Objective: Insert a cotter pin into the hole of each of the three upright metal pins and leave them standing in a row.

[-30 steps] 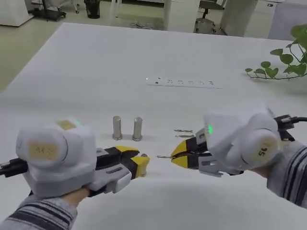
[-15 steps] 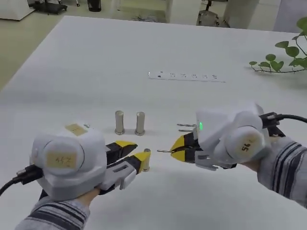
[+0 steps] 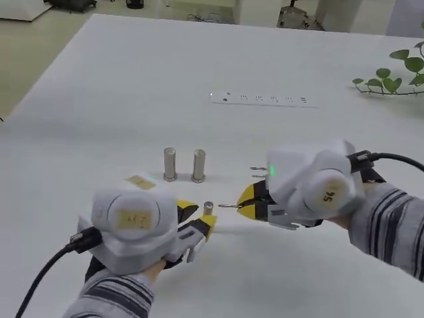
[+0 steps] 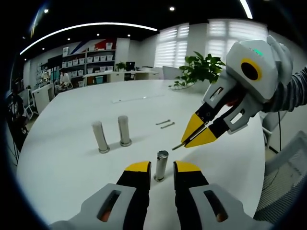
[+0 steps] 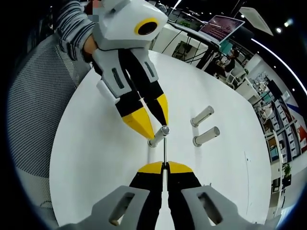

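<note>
Three short metal pins stand upright on the white table. Two of them form a pair at the back. The third pin stands nearer, between the yellow jaw tips of my left gripper, which is open with a small gap on each side of the pin. My right gripper is shut on a thin cotter pin. The cotter pin points level at the top of the third pin, its tip just short of it.
Two spare cotter pins lie on the table right of the standing pair. A white power strip lies further back, and a trailing green plant is at the far right. Cables run off both grippers.
My left gripper has moved forward, so its jaws now flank the third pin. My right gripper has brought the cotter pin's tip closer to that pin. The head camera has also shifted.
</note>
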Tool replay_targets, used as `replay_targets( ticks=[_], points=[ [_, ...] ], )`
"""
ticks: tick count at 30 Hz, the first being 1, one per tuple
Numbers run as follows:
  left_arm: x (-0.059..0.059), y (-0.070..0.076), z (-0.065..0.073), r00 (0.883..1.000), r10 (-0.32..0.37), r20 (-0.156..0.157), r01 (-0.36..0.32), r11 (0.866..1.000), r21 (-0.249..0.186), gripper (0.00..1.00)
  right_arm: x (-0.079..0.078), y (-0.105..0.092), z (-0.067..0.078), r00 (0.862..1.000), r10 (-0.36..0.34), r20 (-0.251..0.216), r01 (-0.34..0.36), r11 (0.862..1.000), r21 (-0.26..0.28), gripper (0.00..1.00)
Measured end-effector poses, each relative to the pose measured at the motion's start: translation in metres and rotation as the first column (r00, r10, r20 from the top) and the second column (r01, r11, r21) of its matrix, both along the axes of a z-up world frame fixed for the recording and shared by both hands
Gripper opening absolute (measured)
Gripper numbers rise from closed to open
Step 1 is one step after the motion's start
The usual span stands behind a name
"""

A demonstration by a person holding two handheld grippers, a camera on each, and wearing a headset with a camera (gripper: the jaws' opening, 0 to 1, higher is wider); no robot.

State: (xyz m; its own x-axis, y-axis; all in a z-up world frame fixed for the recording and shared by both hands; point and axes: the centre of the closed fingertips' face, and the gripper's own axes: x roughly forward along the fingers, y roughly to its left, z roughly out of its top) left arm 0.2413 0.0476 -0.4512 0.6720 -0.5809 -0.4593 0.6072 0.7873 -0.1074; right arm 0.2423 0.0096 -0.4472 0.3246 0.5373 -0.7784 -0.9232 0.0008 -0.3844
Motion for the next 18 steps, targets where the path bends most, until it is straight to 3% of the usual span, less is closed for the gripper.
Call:
replay_targets(
  ticks=[8,13,18],
  points=[
    [0.003,0.001,-0.014,1.0,0.019,-0.018,-0.018,0.999,0.034,0.13,0.004,0.002,-0.005,1.0,0.005,-0.011,-0.005,1.0,-0.007,0.0],
    [0.005,-0.003,-0.017,0.999,0.035,-0.029,-0.035,0.999,-0.012,0.12,0.001,0.004,-0.006,1.0,0.012,-0.017,-0.012,1.0,-0.006,0.0],
    [0.006,-0.005,-0.02,0.999,0.036,-0.035,-0.036,0.999,-0.009,0.11,0.0,0.008,-0.006,1.0,0.011,-0.017,-0.011,1.0,0.007,0.0]
  ],
)
